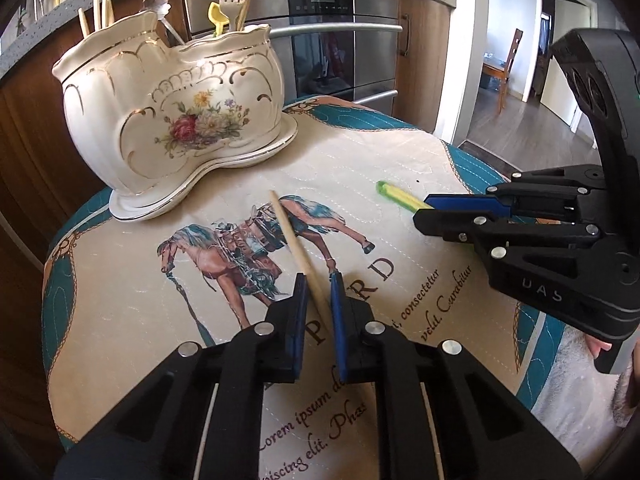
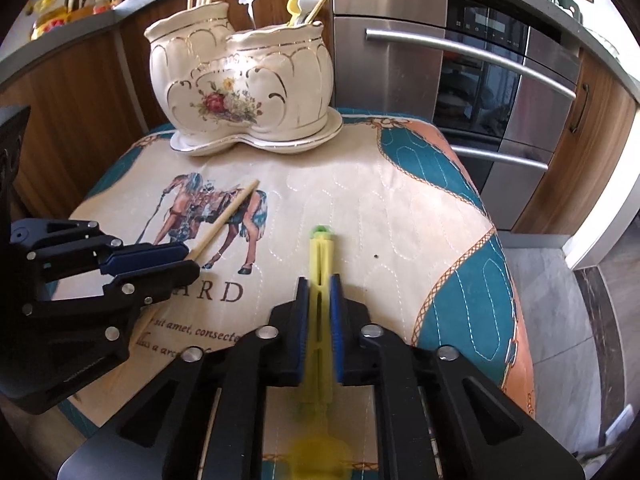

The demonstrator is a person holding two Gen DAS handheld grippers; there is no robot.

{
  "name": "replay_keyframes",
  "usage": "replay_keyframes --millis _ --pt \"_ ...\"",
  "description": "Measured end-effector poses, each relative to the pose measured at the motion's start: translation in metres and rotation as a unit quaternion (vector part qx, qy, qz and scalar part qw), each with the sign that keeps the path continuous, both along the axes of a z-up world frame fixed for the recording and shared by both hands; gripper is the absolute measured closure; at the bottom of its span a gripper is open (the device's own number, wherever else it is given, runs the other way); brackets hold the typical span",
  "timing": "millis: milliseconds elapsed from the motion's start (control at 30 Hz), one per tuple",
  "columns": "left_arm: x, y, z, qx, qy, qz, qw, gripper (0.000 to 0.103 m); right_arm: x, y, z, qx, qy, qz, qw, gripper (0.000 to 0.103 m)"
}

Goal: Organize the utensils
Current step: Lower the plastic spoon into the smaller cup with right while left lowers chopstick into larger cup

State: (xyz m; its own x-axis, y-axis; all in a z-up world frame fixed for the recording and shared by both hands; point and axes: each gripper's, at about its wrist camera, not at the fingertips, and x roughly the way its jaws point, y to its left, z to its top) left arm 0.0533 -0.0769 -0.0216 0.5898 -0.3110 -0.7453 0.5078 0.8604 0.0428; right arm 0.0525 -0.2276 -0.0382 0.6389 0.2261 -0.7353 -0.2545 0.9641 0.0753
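Observation:
A cream floral ceramic holder (image 1: 172, 112) with two compartments stands on its saucer at the back of the table; it also shows in the right wrist view (image 2: 240, 88). It holds chopsticks, forks and a yellow utensil. My left gripper (image 1: 318, 284) is closed around a wooden chopstick (image 1: 294, 240), which points toward the holder. It also shows in the right wrist view (image 2: 192, 258) with the chopstick (image 2: 228, 216). My right gripper (image 2: 319, 284) is shut on a yellow-green plastic utensil (image 2: 320, 264). It shows in the left wrist view (image 1: 422, 208) with that utensil (image 1: 396, 196).
The table carries a quilted cloth (image 2: 380, 208) with a horse print and text. A steel oven (image 2: 480, 80) and wooden cabinets stand behind. Bottles line the counter (image 2: 80, 0) at the back left. A doorway and chair (image 1: 508, 68) lie to the right.

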Motion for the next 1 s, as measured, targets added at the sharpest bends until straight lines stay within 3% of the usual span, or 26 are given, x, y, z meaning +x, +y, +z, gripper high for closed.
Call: replay_keyframes --millis 200,333,500,600,767,1000 --pt "-0.003 0.014 0.017 -0.033 -0.037 0.005 0.9988 0.097 -0.005 -0.006 0.019 0.05 -0.046 -0.01 0.998 0.093" --pt "-0.008 0.033 0.039 -0.082 -0.081 0.011 0.9932 0.097 -0.008 -0.008 0.041 0.086 -0.096 -0.011 0.992 0.093" --pt "-0.017 0.059 0.073 -0.12 -0.174 0.042 0.9764 0.097 0.003 0.002 0.068 0.106 -0.15 -0.002 0.983 0.093" --pt "-0.013 0.077 0.099 -0.152 -0.221 0.064 0.9613 0.097 0.02 0.009 0.085 0.121 -0.176 0.004 0.977 0.093" --pt "0.014 0.098 0.136 -0.196 -0.249 0.084 0.9447 0.097 0.063 0.018 0.115 0.168 -0.213 0.019 0.962 0.093" --pt "0.083 0.112 0.156 -0.256 -0.228 0.085 0.9356 0.097 0.121 0.026 0.126 0.219 -0.234 0.028 0.947 0.093"
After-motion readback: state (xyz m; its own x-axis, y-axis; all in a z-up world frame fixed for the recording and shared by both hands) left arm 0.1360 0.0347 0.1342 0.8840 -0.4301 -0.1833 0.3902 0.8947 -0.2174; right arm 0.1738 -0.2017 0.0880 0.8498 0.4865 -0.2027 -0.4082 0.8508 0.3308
